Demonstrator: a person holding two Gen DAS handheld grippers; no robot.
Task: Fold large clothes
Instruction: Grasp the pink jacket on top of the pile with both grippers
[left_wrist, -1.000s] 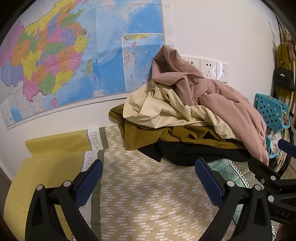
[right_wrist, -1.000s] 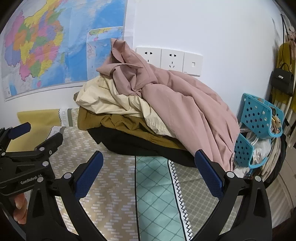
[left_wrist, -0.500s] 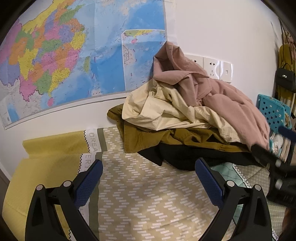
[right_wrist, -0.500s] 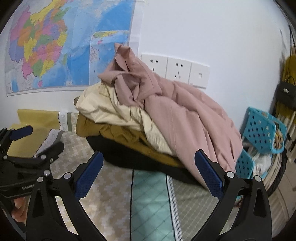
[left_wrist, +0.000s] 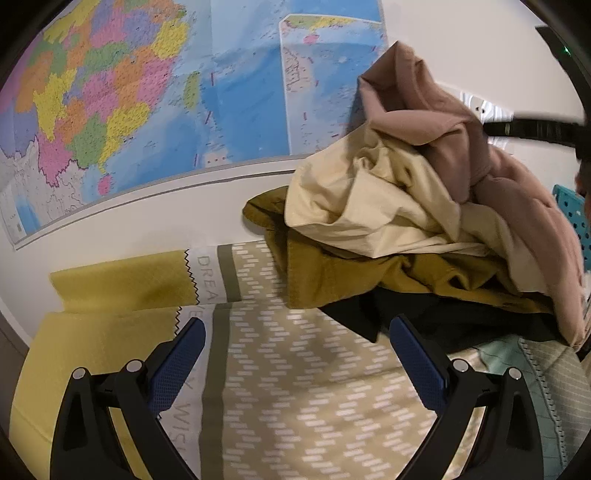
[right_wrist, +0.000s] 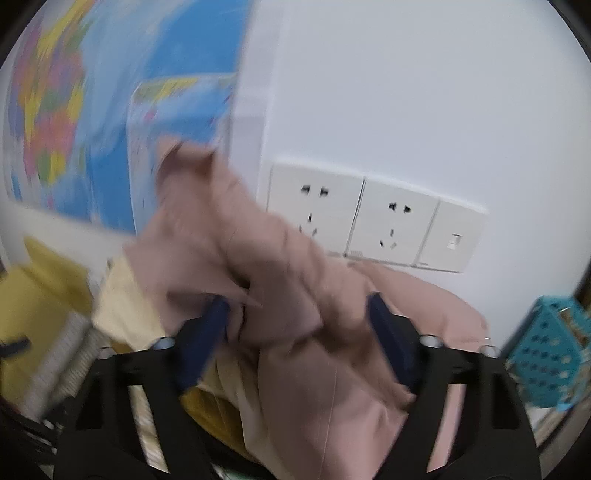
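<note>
**Right tool reaches the pink coat**

Left view: your left tool (left_wrist: 295, 363) hangs wide over the bed (left_wrist: 314, 406), holding nothing.

Right view: your right tool (right_wrist: 297, 332) has jumped forward, wide around the pink coat (right_wrist: 288, 280) atop the far pile. Pinch next.

Left gripper (left_wrist: 295, 363) held low, level, pointed forward; both blue-padded fingers (left_wrist: 176, 363) spread wide apart, nothing between them. Black finger frames fill bottom corners of left wrist view. Right gripper (right_wrist: 297, 341) raised, angled forward; view motion-blurred. Its blue pads (right_wrist: 389, 345) parted, cloth lying in gap between tips; whether pads touch it cannot be told through blur. Right gripper's black body also visible at far right edge of left wrist view, above and ahead of left fingers.
</note>
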